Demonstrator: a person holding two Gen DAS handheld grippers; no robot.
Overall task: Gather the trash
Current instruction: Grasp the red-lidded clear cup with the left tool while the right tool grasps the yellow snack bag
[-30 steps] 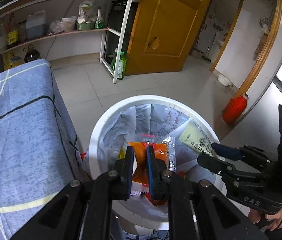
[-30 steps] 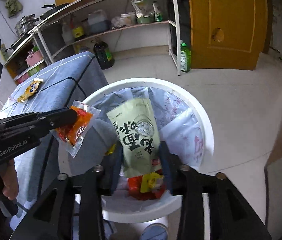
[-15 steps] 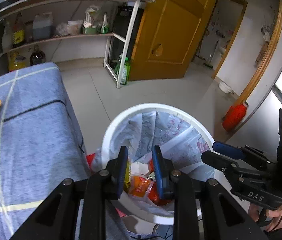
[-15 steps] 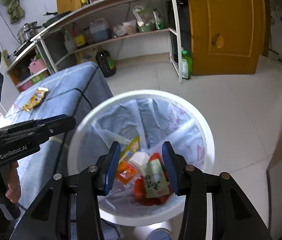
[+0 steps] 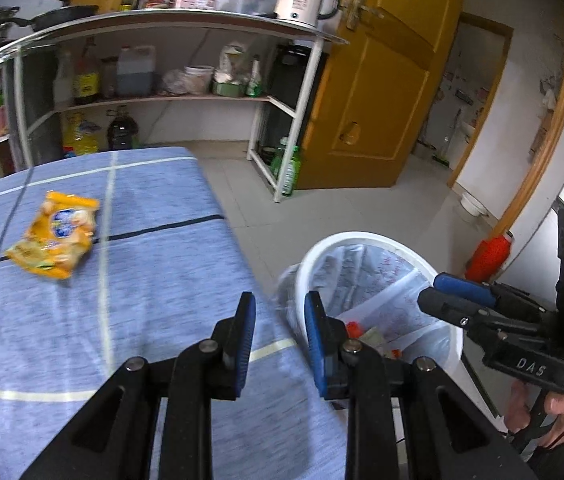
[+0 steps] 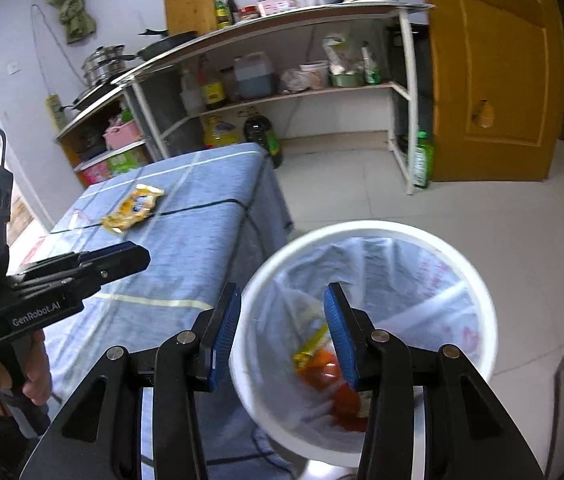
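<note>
A yellow snack packet (image 5: 55,236) lies on the blue checked tablecloth (image 5: 142,280); it also shows in the right wrist view (image 6: 132,208). A white trash bin (image 6: 362,232) with a liner stands on the floor beside the table and holds several red and orange wrappers (image 6: 322,368). My left gripper (image 5: 280,336) is open and empty above the table's right edge, next to the bin (image 5: 370,240). My right gripper (image 6: 282,336) is open and empty above the bin's left rim.
A metal shelf rack (image 5: 162,96) with bottles, jugs and a kettle stands behind the table. A yellow wooden door (image 5: 382,92) is to the right of it. A red container (image 5: 488,254) stands on the tiled floor by the wall.
Both grippers let go of their wrappers, which fell into the bin. Both then swung left and up, away from the bin toward the table. The yellow packet came into fuller view.
</note>
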